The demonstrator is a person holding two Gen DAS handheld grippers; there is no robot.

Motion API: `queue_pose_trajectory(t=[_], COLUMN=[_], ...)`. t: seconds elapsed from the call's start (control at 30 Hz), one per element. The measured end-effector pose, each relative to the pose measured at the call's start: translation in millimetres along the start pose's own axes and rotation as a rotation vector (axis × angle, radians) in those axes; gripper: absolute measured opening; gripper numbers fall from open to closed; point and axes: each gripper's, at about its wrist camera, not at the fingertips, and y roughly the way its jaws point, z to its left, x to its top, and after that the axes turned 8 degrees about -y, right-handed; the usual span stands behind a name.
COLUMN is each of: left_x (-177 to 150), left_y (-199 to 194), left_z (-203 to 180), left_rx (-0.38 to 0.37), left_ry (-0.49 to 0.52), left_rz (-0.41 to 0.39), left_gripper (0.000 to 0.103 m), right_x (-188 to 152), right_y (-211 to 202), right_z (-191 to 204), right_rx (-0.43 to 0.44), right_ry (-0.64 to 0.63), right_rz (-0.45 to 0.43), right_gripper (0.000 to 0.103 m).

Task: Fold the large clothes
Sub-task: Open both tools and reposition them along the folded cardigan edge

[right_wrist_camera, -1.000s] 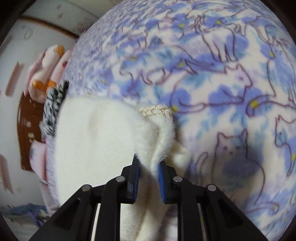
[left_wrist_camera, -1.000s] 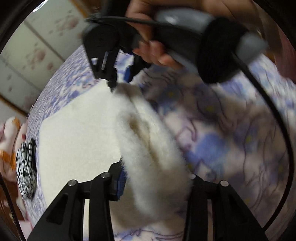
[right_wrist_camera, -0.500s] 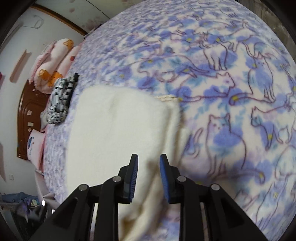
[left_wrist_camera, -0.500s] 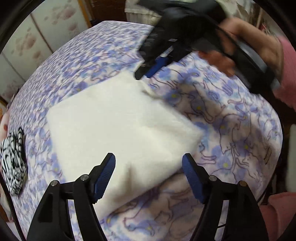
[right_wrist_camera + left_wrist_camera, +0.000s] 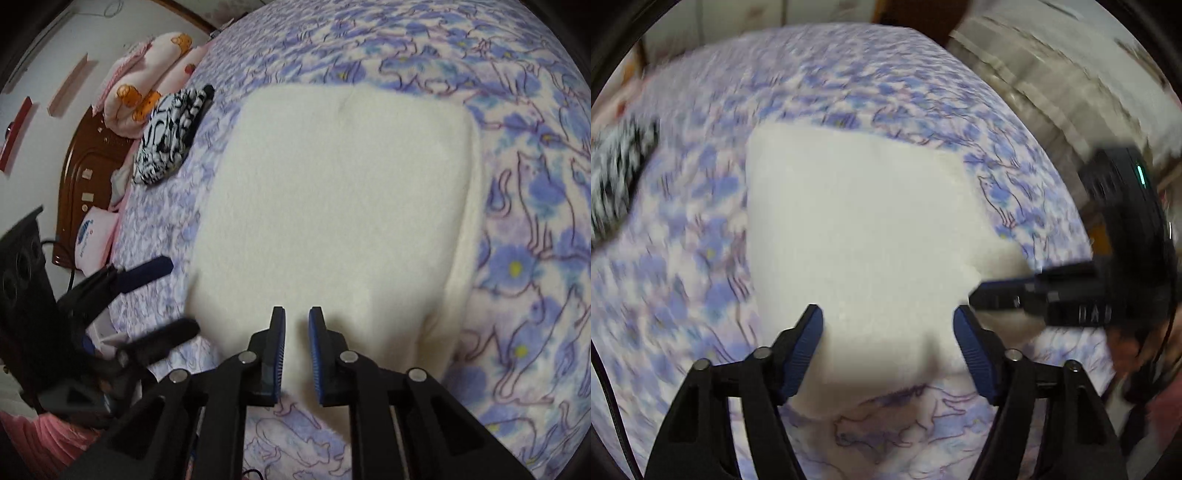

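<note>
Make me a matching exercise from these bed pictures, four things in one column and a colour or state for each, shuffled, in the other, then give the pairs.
Things:
1. white fleece garment
2. bedspread
3. left tool
4. zebra-print cloth

Descriptions:
A. black and white, bunched near the pillows
B. fingers wide apart, holding nothing
C. purple and blue with cat outlines
D. plain cream, lying folded in a flat block

Pairs: 1-D, 2-C, 3-B, 4-A
</note>
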Motion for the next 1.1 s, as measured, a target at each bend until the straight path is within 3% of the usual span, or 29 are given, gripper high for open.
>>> queue_pose_trajectory(t=[0.17, 0.27, 0.5, 0.57, 0.67, 0.8, 0.87, 0.97, 1.0, 1.1], left_x=[-12, -15, -20, -22, -24, -24, -24, -25, -26, -30], left_y=[12, 10, 12, 15, 19, 30, 38, 48, 51, 60], left_z=[43, 57, 74, 80, 92, 100, 101, 101, 102, 104], left_rx=[-0.108, -0.140, -0.051, -0.027, -0.032, -0.021, 0.034, 0.073, 0.085, 0.096], left_ry=[-0.163, -0.206, -0.194, -0.202, -0.237, -0.249, -0.252, -0.263, -0.269, -0.273], left_rz=[0.035, 0.047, 0.116, 0.140, 0.170, 0.211, 0.232, 0.253, 0.255, 0.249], left_gripper=[0.050, 0.050, 0.050, 0.051, 0.061, 0.065, 0.071, 0.071, 0.071, 0.071], right_x=[-23, -37, -70, -73, -75, -73, -73, -72, -71, -71], right_y=[5, -1, -20, -23, -27, -32, -33, -35, -37, -38], right_z=[-9, -24, -40, -37, -35, -36, -38, -41, -41, -42], right_rx=[-0.079, -0.087, -0.088, -0.082, -0.091, -0.115, -0.120, -0.144, -0.182, -0.230], right_ry=[0.047, 0.130, 0.279, 0.291, 0.320, 0.328, 0.325, 0.338, 0.332, 0.323], right_rz=[0.004, -0.016, -0.094, -0.110, -0.109, -0.109, -0.100, -0.076, -0.061, -0.052], right_gripper=[0.011, 0.003, 0.000, 0.004, 0.005, 0.005, 0.005, 0.005, 0.009, 0.059])
